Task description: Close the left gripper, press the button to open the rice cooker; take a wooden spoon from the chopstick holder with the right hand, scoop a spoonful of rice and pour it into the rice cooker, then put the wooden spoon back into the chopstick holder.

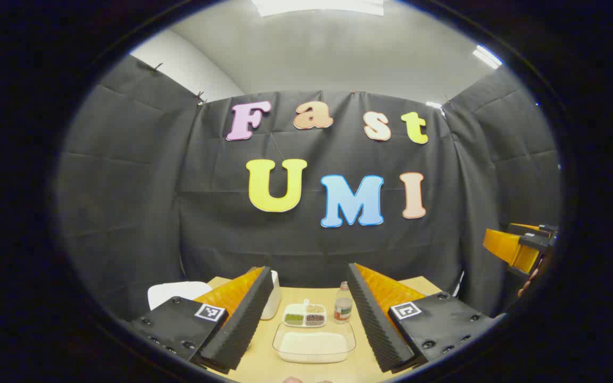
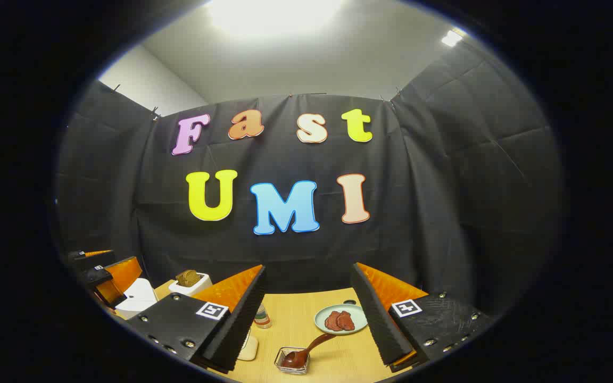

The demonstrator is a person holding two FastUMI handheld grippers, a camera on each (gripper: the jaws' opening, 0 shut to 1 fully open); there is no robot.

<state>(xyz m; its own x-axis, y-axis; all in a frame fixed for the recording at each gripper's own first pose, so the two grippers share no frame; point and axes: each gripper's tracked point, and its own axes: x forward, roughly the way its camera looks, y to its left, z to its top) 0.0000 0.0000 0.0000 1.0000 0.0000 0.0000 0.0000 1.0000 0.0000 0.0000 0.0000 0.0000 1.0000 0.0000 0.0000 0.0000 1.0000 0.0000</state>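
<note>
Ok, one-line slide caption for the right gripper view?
Right gripper open above the table, wooden spoon resting in its holder.

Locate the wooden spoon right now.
In the right gripper view the wooden spoon sits low on the table, between the right gripper's open fingers, its bowl in a small clear holder and its handle angled up toward the plate.

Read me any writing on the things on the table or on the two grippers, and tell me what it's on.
Bottle label: too small to read.
Marker squares on the left gripper and the right gripper: black-and-white patterns, no words or numbers.
Everything else on the table: no writing that I can make out.
</note>
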